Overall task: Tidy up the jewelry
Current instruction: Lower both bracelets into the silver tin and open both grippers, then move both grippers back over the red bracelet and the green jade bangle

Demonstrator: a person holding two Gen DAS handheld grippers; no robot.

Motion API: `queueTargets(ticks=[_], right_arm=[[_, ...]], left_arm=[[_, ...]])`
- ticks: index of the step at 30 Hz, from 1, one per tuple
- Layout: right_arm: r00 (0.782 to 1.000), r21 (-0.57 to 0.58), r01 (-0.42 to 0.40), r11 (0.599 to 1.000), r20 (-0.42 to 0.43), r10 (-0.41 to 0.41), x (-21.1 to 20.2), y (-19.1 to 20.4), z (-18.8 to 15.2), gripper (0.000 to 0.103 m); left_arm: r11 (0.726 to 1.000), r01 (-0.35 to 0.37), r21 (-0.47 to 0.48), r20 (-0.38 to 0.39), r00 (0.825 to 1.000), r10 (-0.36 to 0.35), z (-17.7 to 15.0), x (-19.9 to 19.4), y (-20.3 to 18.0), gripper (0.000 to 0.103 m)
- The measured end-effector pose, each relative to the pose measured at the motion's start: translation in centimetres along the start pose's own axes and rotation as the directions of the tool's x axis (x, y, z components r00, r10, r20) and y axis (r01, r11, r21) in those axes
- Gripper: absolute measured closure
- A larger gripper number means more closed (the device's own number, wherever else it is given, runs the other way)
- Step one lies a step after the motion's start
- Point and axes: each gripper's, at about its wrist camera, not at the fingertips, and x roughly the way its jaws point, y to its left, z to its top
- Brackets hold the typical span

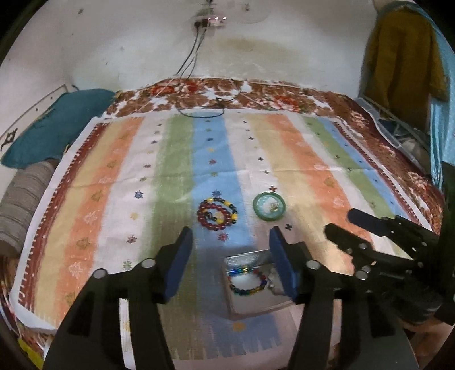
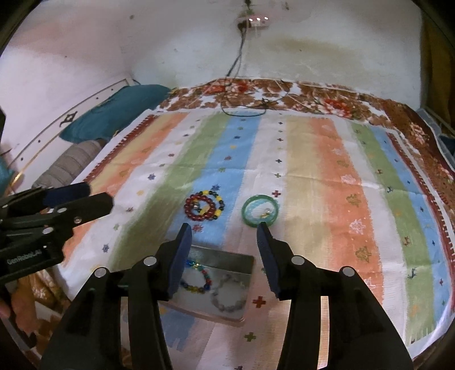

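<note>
Jaws of the left gripper (image 1: 231,242) and right gripper (image 2: 223,237) are held apart, empty. Two bracelets are seen in one tray (image 2: 239,260); two beaded bracelets (image 2: 203,206) and one green bangle (image 2: 260,211) are laid on the bed.

I'm working in a bedroom in someone's home. Under my cameras lies a bed (image 1: 369,119) covered by a brown floral blanket, with a striped cloth (image 1: 119,182) in orange, green, blue and white spread flat over it. A teal pillow (image 1: 57,125) and a grey rolled cushion (image 1: 25,205) sit along the left edge against the wall. The plaster wall (image 2: 85,51) is white, stained and scuffed, with a socket board (image 2: 253,21) mounted high and dark cables (image 1: 193,54) trailing down onto the bedding. Clothes (image 1: 403,65), mustard and light blue, hang at the right corner.
</note>
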Motion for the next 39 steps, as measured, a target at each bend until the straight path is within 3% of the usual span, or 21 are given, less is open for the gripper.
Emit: queueTargets(ticks=[6, 10, 17, 22, 39], right_arm=[[1.000, 0.065, 0.012, 0.998, -0.024, -0.010, 1.0, -1.9, 0.7, 0.038], [0.999, 0.090, 0.007, 0.996, -0.050, -0.003, 1.8, -2.7, 1.0, 0.033], [0.998, 0.153, -0.005, 0.988, -0.069, 0.016, 3.3, -4.2, 1.8, 0.020], [0.993, 0.153, 0.038, 0.987, -0.112, -0.020, 5.2, -4.8, 2.2, 0.019], [0.976, 0.137, 0.070, 0.988, -0.215, -0.039, 10.6, -6.2, 3.9, 0.019]], left_arm=[[0.999, -0.024, -0.036, -0.026, 0.999, 0.023, 0.6, 1.1, 1.0, 0.029], [0.997, -0.021, -0.071, -0.062, 0.998, 0.017, 1.1, 2.3, 1.7, 0.027], [0.995, -0.075, -0.063, -0.109, 0.992, 0.068, 2.0, 4.8, 2.1, 0.018], [0.992, -0.076, -0.103, -0.172, 0.983, 0.058, 2.6, 7.3, 3.5, 0.017], [0.987, -0.077, -0.141, -0.251, 0.967, 0.039, 3.6, 12.9, 4.4, 0.017]])
